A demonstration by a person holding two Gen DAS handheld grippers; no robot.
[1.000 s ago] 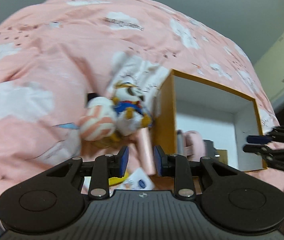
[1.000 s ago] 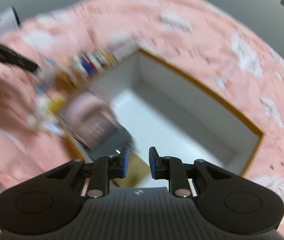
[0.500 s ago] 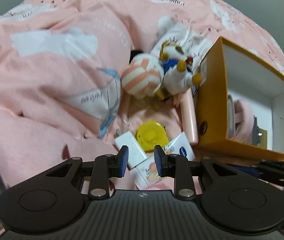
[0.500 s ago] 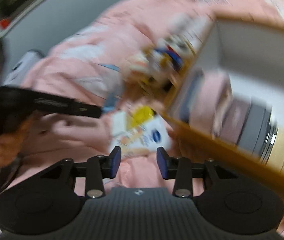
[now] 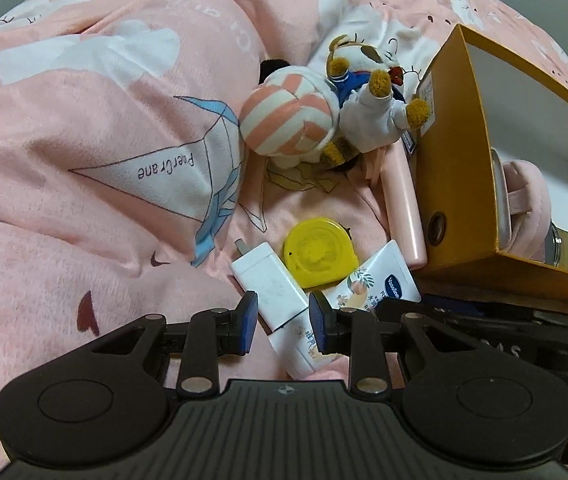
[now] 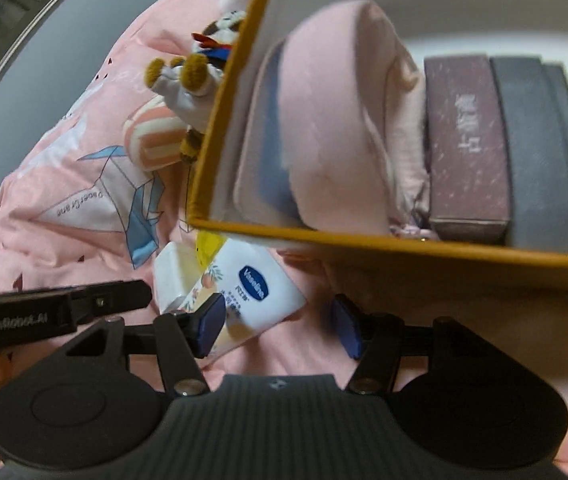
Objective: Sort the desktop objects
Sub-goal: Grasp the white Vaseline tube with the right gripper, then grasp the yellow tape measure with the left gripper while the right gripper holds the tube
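Left gripper (image 5: 282, 322) sits low centre in the left wrist view, pointing down at the white charger block (image 5: 270, 286). Its jaws are narrow and straddle the block's near end; the pads do not look pressed on it, so nothing is grasped yet.

Right gripper (image 6: 276, 326), bottom centre of the right wrist view, has its jaws opening. The lotion tube (image 6: 250, 290) lies partly between them, its left edge close by the left pad (image 6: 210, 326); no squeeze visible.

Handling, my read:
- Charger: rigid, smooth plastic, light. Take it across the flat sides at mid-body, away from the prongs at its upper-left end.
- Tube: soft, light and glossy, and it will deform. Grip mid-body across the width with moderate force.
- Yellow tape measure (image 5: 315, 254): hard disc touching both, centre of the left view. It may get nudged.

The orange box (image 5: 455, 152), right side of the left view, is likely the drop target and already holds a pink pouch (image 6: 335, 120) and dark boxes. The pink quilt (image 5: 84, 140) is soft, so pressing down will sink the items.
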